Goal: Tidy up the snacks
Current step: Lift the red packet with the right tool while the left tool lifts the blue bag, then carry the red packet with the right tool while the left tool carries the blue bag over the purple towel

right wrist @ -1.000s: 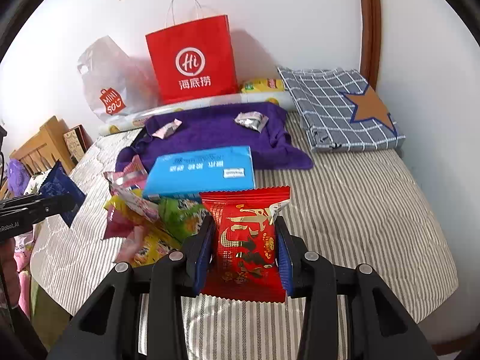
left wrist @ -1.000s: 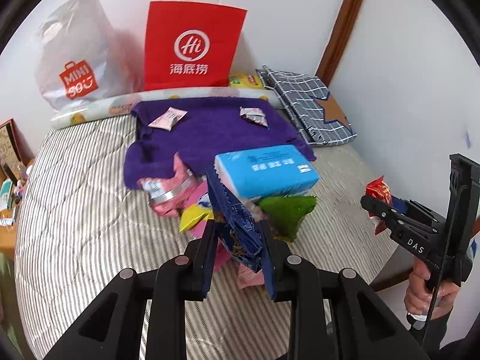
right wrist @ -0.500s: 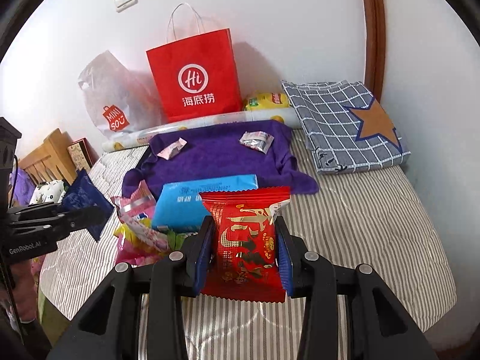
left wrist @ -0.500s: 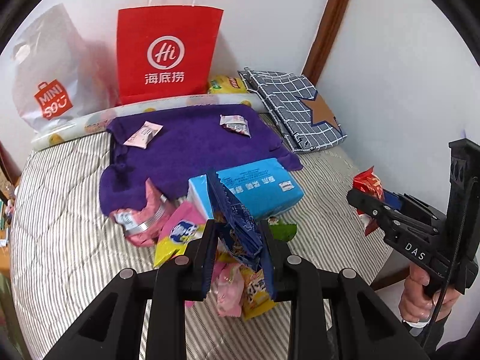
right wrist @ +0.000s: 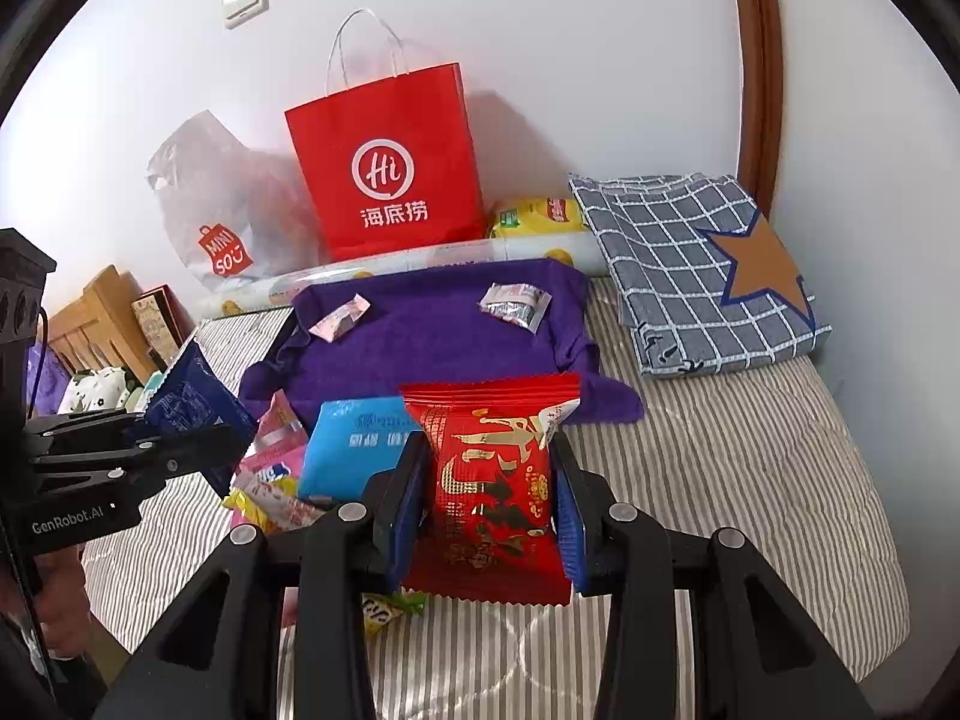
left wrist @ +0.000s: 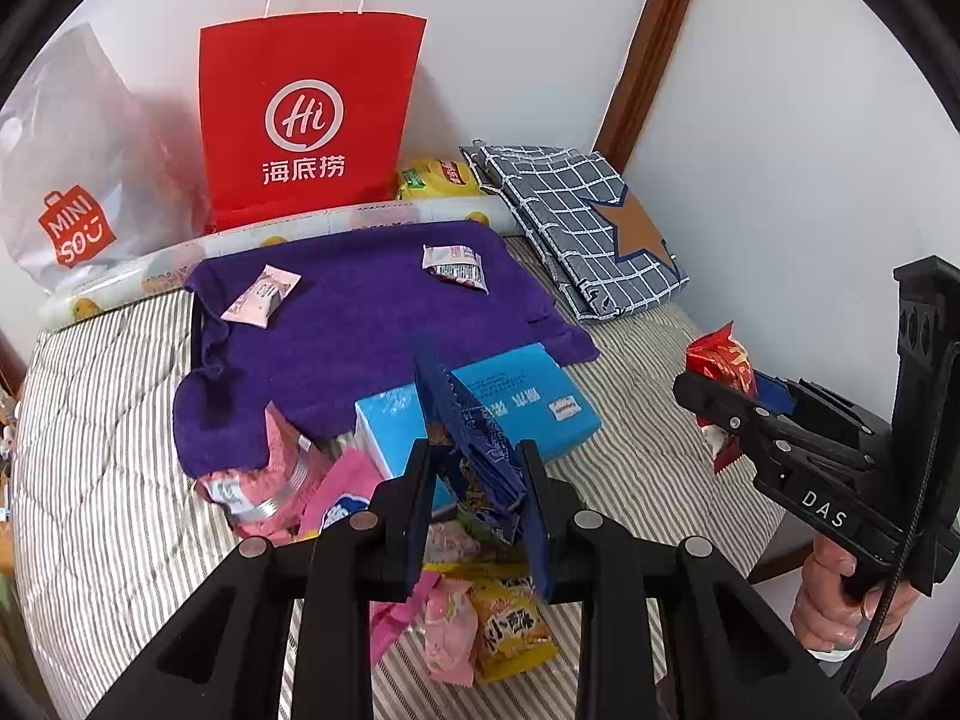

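Snacks are in both grips: the left hand-held gripper (left wrist: 480, 480) is clamped on a dark blue packet (left wrist: 465, 426), the right hand-held gripper (right wrist: 489, 498) on a red packet (right wrist: 489, 480), both held above the striped bed (right wrist: 750, 480). Two small packets already lie well apart on the purple towel (left wrist: 372, 324), so carrying each packet to a bare patch there and lowering it flat before releasing looks wise. Only the left view shows the loose pile (left wrist: 480, 624) under its fingers; only the right shows wooden furniture (right wrist: 102, 318).

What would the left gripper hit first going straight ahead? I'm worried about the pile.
Likely the blue tissue pack, just beyond the left gripper and its dark blue packet; depth is unclear.
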The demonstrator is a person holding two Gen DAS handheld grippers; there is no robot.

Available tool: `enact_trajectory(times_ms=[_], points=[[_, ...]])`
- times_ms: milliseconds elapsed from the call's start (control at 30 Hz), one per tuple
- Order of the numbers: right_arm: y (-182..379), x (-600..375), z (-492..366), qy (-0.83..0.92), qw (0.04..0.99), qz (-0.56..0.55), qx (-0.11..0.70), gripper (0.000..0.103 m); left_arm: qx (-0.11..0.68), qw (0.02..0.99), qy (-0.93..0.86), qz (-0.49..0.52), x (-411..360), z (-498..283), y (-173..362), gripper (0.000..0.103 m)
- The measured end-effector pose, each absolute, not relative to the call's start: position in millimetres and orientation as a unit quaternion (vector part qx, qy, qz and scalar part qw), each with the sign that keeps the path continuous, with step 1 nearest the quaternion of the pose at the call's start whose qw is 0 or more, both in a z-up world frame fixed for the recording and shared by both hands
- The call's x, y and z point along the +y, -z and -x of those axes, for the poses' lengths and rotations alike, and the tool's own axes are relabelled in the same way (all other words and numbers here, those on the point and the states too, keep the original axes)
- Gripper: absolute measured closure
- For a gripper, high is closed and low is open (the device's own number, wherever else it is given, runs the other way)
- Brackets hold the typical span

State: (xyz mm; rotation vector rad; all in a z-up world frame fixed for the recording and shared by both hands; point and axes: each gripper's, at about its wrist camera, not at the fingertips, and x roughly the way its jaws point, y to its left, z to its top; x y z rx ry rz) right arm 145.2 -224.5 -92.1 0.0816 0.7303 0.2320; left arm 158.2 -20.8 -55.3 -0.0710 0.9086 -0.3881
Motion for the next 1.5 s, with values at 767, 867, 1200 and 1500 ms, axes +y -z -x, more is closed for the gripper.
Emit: enact_trajectory(times_ms=[767, 867, 1200, 1500], points=[[81, -210, -192, -0.116, 0.930, -0.030, 0.347, 0.064, 0.438, 0.881, 0.177, 0.034, -15, -196, 59, 0.077], [80, -207, -198, -0.119, 0.931, -0.027, 0.345, 0.064, 0.437, 0.882, 0.175, 0.033, -11, -201, 59, 0.077], [77, -202, -220, -0.119, 0.931, -0.026, 0.343, 0.064, 0.437, 0.883, 0.170, 0.029, -6, -218, 61, 0.077], [80, -197, -243, -0.117, 0.930, -0.023, 0.348, 0.064, 0.441, 0.881, 0.172, 0.028, -4, -236, 67, 0.077]])
